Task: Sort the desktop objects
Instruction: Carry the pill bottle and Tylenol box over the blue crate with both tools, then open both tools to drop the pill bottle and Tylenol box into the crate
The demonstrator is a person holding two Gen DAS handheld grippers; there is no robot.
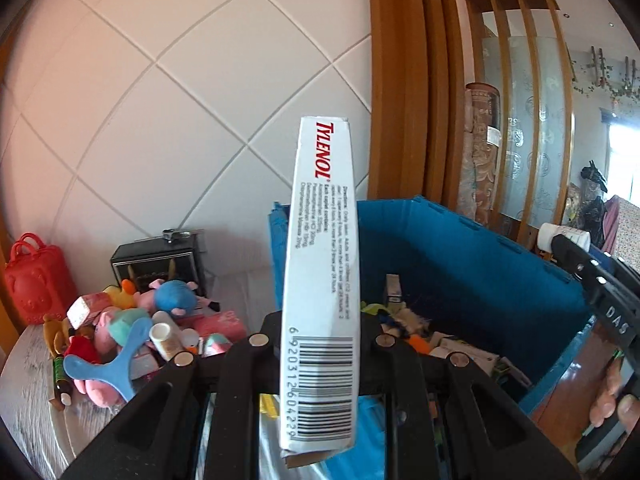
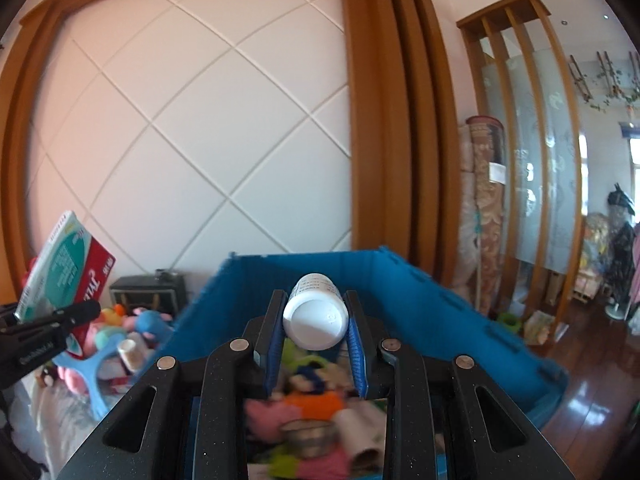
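Left gripper (image 1: 320, 344) jaws pinch Tylenol box (image 1: 320, 280) edgewise: light, crushable card. Right gripper (image 2: 316, 336) jaws clamp white bottle (image 2: 315, 316) near cap: rigid, slick.

The right gripper (image 2: 316, 330) holds a white bottle (image 2: 315, 317) above the blue bin (image 2: 420, 300); left of the bin, a medicine box (image 2: 66, 268) is in the left gripper (image 2: 86, 310).

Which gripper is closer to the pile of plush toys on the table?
Left. The left gripper, clamping the white Tylenol box, sits right beside the plush toy pile. The right gripper, holding the white pill bottle, is over the blue crate.
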